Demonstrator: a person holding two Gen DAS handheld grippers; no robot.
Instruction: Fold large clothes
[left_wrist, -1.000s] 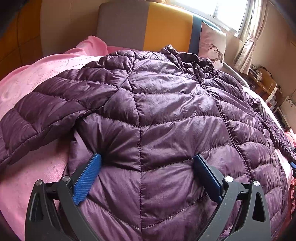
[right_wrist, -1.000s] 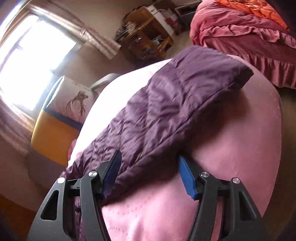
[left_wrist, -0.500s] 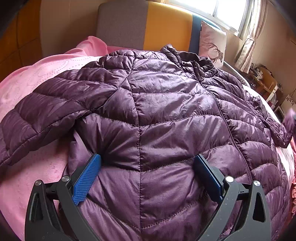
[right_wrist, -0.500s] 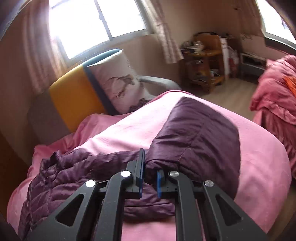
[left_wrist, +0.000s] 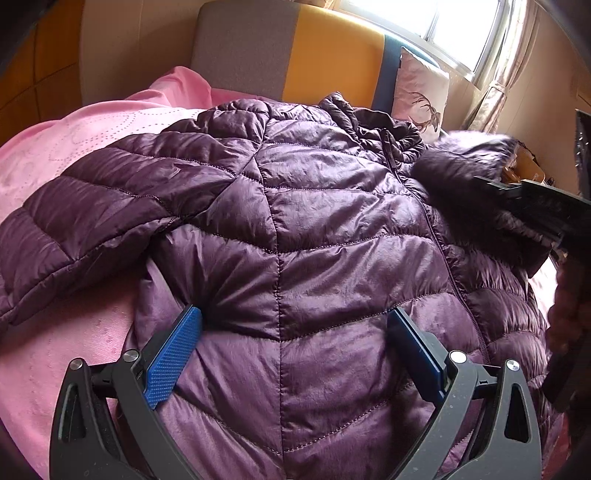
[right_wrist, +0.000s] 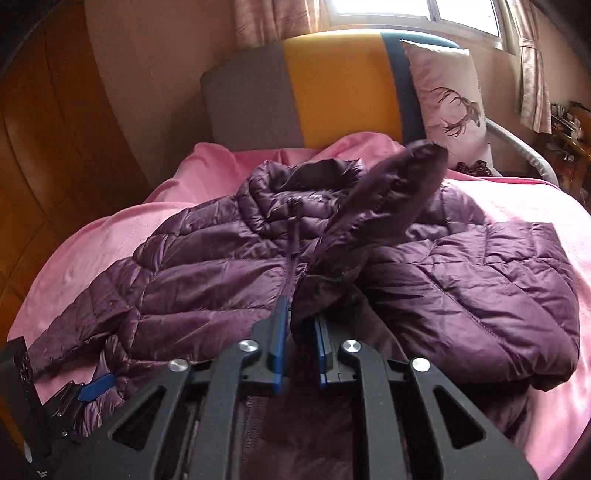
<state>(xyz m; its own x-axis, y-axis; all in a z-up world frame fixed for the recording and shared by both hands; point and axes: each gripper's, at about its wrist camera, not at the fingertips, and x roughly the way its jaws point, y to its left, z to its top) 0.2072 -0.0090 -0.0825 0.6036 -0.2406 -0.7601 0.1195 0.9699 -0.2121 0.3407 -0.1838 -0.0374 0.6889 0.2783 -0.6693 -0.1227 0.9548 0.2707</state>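
Grey-yellow headboard (right_wrist: 306, 88), deer pillow (right_wrist: 447, 99), curtained bright window (right_wrist: 406, 11), wood-panelled wall (right_wrist: 55, 166).

- Your left gripper (left_wrist: 293, 341) points downward with its jaws spread wide, both blue pads (left_wrist: 171, 363) pressed flat onto the quilted purple jacket (left_wrist: 314, 236) at the near side.
- Your right gripper (right_wrist: 300, 341) sits to the right and further in, jaws narrow and just eased apart a little, with the jacket's sleeve (right_wrist: 376, 218) between the pads.
- Your right hand (left_wrist: 567, 314) shows only as a blurred shape at the right edge.
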